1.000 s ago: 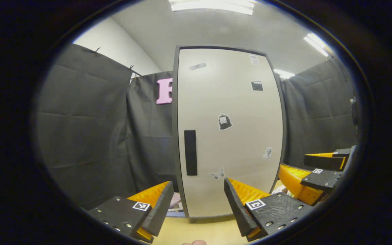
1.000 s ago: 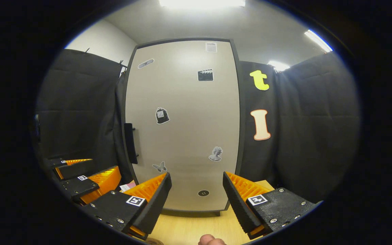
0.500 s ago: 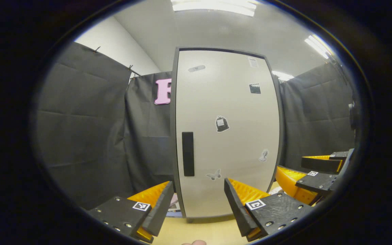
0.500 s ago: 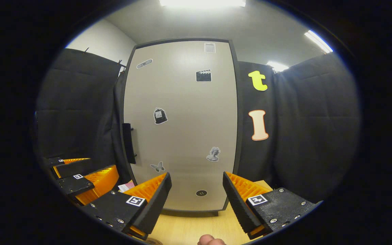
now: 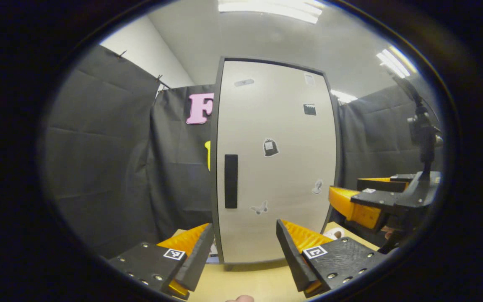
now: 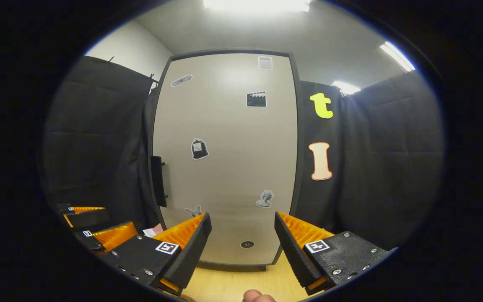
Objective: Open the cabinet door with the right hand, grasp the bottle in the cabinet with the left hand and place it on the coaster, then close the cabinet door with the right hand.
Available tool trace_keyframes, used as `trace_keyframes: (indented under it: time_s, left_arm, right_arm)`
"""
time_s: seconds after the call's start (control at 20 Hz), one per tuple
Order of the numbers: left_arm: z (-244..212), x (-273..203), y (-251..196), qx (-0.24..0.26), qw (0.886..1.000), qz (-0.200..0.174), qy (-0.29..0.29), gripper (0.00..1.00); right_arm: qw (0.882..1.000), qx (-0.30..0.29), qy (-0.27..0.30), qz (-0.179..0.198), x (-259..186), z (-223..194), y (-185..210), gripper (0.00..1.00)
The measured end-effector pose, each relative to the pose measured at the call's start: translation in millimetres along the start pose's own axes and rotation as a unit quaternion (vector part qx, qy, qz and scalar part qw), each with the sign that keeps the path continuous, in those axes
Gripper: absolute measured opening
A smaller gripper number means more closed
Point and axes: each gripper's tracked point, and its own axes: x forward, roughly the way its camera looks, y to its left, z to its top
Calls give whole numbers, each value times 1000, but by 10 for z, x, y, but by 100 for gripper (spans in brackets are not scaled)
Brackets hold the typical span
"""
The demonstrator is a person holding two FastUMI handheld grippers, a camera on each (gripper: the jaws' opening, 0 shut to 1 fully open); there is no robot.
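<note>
Cabinet door (image 6: 229, 159) stands shut straight ahead of the right gripper (image 6: 241, 243), on the table (image 6: 233, 285); the bottle presumably sits behind it, hidden. Its dark handle (image 6: 157, 181) lies up and to the left of that gripper, whose jaws are spread wide and empty. The left gripper (image 5: 243, 247) is likewise spread and empty, facing the door's lower part. Risk, as I judge it: a slim handle close to the door edge could slip from a shallow pinch.

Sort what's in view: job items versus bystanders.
Job: tall pale cabinet door, shut; its black vertical handle; right gripper and left gripper, jaws open.
Bystanders: stickers on the door; pink paper; light wooden table.
</note>
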Motion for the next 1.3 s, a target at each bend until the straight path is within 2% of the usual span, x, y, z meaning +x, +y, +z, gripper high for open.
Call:
trace_keyframes:
  time_s: [0.05,0.1,0.15,0.25,0.3,0.45,0.5,0.55,0.6,0.65,0.7,0.75,0.8,0.85,0.9,0.95,1.0,1.05,1.1,1.2,1.25,1.3]
  left_arm:
    - [-73,-56,79,-11,1000,0,5,86]
    - [-136,-92,161,-21,1000,4,9,81]
    - [-193,-142,246,-27,999,10,13,86]
    - [-295,-240,440,-35,999,28,18,86]
    - [-323,-298,524,-35,999,34,17,90]
    - [-360,-457,810,0,998,61,16,86]
    - [-357,-497,868,7,998,64,17,86]
    - [-363,-521,920,11,997,68,17,90]
    - [-372,-576,987,13,997,74,18,90]
    - [-384,-628,1055,13,997,79,19,86]
    - [-399,-663,1115,14,996,84,22,90]
    - [-425,-702,1176,15,996,85,24,90]
    - [-439,-743,1231,19,996,85,26,86]
    - [-453,-795,1306,25,995,89,29,90]
    - [-454,-839,1372,31,995,92,29,86]
    - [-455,-864,1422,38,995,93,28,86]
    - [-455,-879,1468,44,994,95,28,90]
    - [-471,-882,1480,51,994,94,30,90]
    - [-479,-878,1485,58,993,92,34,86]
    - [-498,-877,1512,65,994,86,34,86]
    - [-527,-874,1534,66,994,83,37,90]
    - [-552,-860,1557,67,994,78,38,90]
  right_arm:
    - [1000,-1,-2,4,47,26,44,94]
    - [1000,-2,-4,9,92,44,100,94]
    - [1000,-3,-5,13,142,64,156,94]
    - [1000,-6,-7,24,253,82,296,94]
    - [1000,-10,-7,29,310,86,370,94]
    - [999,-15,-11,50,477,118,658,94]
    - [998,-15,-12,57,524,127,758,94]
    - [998,-15,-12,64,576,135,864,94]
    - [997,-17,-13,69,629,136,961,94]
    - [997,-20,-15,77,694,142,1064,94]
    - [996,-22,-16,81,762,139,1149,94]
    - [996,-20,-15,87,820,127,1243,95]
    - [995,-13,-8,96,881,92,1355,95]
    - [995,-1,1,104,927,49,1458,95]
    - [994,9,9,110,969,11,1550,95]
    - [993,14,12,114,1020,-13,1632,95]
    - [993,13,14,113,1076,-41,1686,95]
    - [993,12,16,115,1125,-80,1743,95]
    - [993,13,20,117,1172,-127,1814,95]
    - [994,8,26,110,1282,-199,1872,95]
    - [994,5,30,108,1332,-228,1895,94]
    - [994,6,34,108,1371,-252,1925,94]
